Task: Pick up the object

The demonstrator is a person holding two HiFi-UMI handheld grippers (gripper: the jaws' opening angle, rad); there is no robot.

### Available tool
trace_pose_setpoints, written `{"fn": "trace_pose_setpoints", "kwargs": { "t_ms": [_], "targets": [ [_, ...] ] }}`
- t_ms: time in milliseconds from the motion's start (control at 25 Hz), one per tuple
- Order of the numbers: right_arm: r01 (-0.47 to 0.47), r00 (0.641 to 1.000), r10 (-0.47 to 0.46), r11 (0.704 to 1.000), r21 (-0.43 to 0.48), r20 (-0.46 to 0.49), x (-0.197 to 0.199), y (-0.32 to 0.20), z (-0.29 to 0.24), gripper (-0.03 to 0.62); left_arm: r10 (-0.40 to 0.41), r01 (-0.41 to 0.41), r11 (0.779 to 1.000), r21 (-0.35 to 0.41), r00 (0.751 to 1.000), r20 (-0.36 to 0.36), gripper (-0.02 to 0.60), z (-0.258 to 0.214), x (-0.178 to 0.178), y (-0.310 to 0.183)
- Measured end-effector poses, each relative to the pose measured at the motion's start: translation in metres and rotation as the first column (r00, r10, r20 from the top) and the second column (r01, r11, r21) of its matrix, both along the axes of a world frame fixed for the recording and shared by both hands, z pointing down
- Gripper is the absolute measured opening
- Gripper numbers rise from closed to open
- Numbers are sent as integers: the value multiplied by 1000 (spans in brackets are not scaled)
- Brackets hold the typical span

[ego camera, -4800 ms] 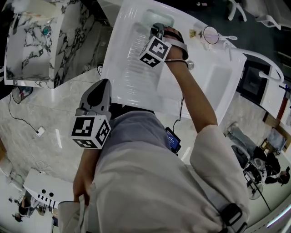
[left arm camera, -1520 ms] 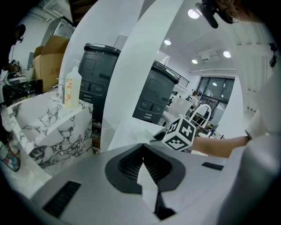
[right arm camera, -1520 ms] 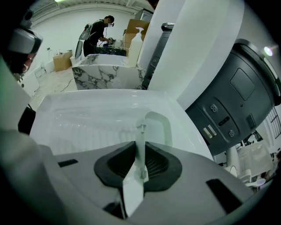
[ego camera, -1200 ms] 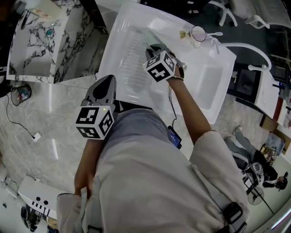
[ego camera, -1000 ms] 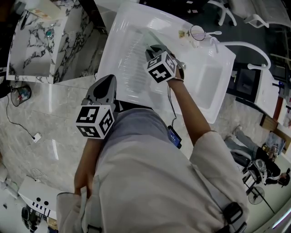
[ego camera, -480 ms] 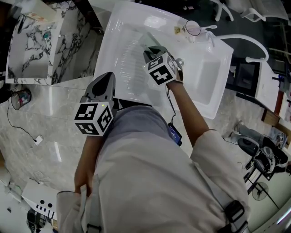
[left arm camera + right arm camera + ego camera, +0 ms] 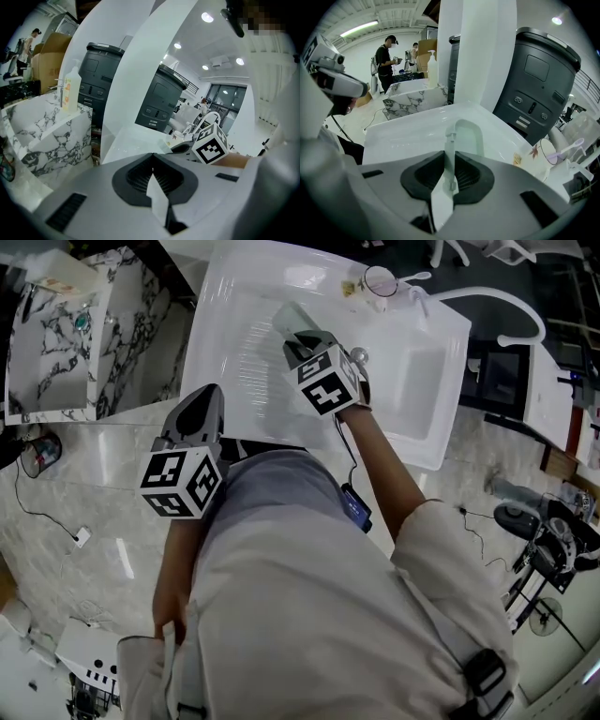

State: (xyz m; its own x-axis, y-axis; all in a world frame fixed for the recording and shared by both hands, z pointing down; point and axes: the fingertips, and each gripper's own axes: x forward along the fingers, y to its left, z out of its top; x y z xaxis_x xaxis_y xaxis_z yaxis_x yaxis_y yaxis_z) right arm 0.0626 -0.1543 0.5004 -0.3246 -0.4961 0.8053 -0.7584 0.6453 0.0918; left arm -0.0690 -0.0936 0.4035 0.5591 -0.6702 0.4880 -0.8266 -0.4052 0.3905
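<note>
Reaching out over the white sink (image 7: 221, 306), the bare right forearm runs straight from the elbow. Its wrist tips the right gripper (image 7: 302, 337) steeply down, and the marker cube (image 7: 328, 381) faces up at the head camera. The right fingers are closed on the object (image 7: 289, 317), a thin pale green plastic piece with a rounded end. In the right gripper view the object (image 7: 468, 133) stands on edge, pinched at its near rim by both pads and sticking out forward past the tips. It sits over the ribbed drainboard on the left part of the sink; I can't tell whether it touches the surface. The basin (image 7: 419, 381) is to its right, with the faucet (image 7: 487, 298) beyond that. A glass cup (image 7: 379, 281) holding a spoon stands at the far rim, well apart from the object.

The left arm is bent close to the torso, forearm down along the side. The left gripper (image 7: 207, 397) is held at the near left edge of the sink, pointing forward and slightly down. In the left gripper view its fingers (image 7: 140, 176) are pressed together tip to tip, with nothing between them. A marble block (image 7: 56, 343) is off to the left.
</note>
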Motion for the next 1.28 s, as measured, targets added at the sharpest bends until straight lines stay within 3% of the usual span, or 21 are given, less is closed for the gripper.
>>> {"fn": "trace_pose_setpoints", "kwargs": {
  "t_ms": [1280],
  "targets": [
    [-116, 981, 112, 993, 16, 161, 10, 41, -38, 64, 24, -24, 1000, -4, 1000, -10, 0, 3, 7, 4]
  ]
}}
